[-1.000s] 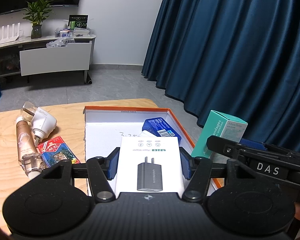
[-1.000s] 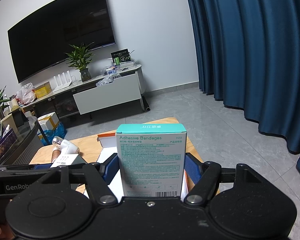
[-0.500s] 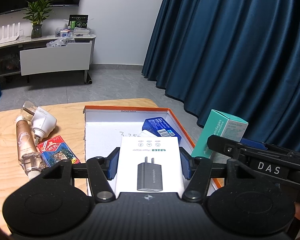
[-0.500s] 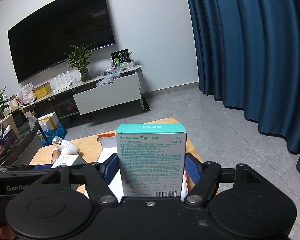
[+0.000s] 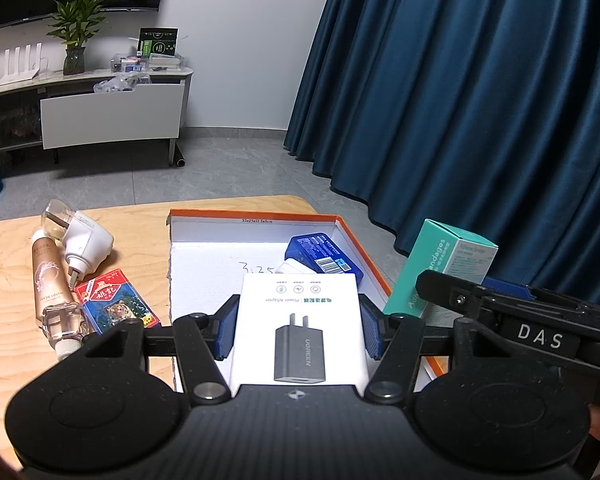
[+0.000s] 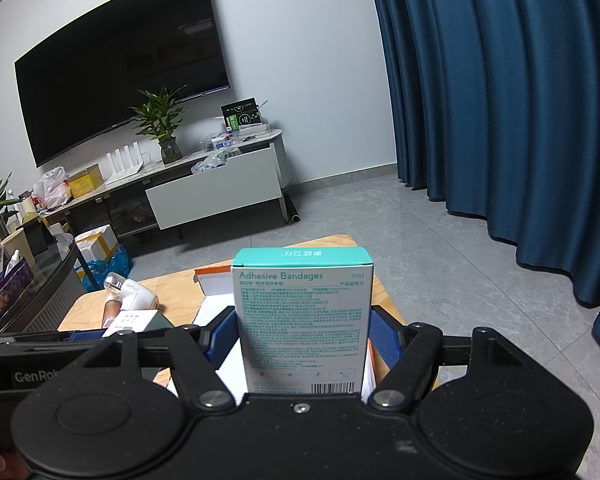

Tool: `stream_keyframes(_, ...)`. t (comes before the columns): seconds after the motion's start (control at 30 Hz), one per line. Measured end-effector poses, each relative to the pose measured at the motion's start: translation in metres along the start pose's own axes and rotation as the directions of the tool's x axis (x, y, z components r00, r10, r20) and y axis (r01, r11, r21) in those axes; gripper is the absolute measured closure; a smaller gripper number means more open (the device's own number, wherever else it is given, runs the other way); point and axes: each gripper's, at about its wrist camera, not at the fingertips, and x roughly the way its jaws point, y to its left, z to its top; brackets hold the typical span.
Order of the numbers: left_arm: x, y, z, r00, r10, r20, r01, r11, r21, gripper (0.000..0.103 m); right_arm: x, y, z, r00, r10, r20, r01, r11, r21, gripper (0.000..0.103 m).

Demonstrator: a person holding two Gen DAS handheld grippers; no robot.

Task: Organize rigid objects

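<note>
Left wrist view: your left gripper (image 5: pixel 298 326) is pinching the white power adapter box (image 5: pixel 298 320), blue pads pressed on both its sides. Directly ahead of and below the fingers lies the open orange-rimmed carton (image 5: pixel 252 216); the box is held over its near end. Inside the carton, ahead and slightly right of the fingers, lies a blue box (image 5: pixel 324 254) with a small white item against it. Ahead and to the left, outside the carton on the wooden table (image 5: pixel 8 240), remain a plug-in diffuser (image 5: pixel 84 238), a gold tube (image 5: pixel 50 280) and a red card pack (image 5: pixel 114 300). To the right, your other gripper carries the teal adhesive bandage box (image 5: pixel 440 268), beyond the carton's right wall.

Right wrist view: your right gripper (image 6: pixel 302 334) is clamped on the adhesive bandage box (image 6: pixel 302 320), held upright between the pads. The carton (image 6: pixel 216 276) shows ahead and below, mostly hidden by the box. The left gripper's adapter box appears to the left.

Assessment: one or two items are stowed, two are in hand and not yet released, and three on the table appear to await collection. I judge the task roughly a third done.
</note>
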Motion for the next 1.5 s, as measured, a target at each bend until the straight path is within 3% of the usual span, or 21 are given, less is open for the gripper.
stream_keyframes(0.63,0.001,-0.001,-0.001,1.000,0.011,-0.006,-0.011,1.000,-0.002,0.043,0.003,-0.004,0.000,1.000,-0.005,-0.014,0.005,1.000,0.000,0.019)
stream_keyframes(1.5,0.015,0.023,-0.005,0.997,0.071,-0.038,-0.072,0.996,-0.047,0.043,0.042,0.011,-0.013,0.991,0.043,-0.129,-0.046,0.999,-0.020,0.019)
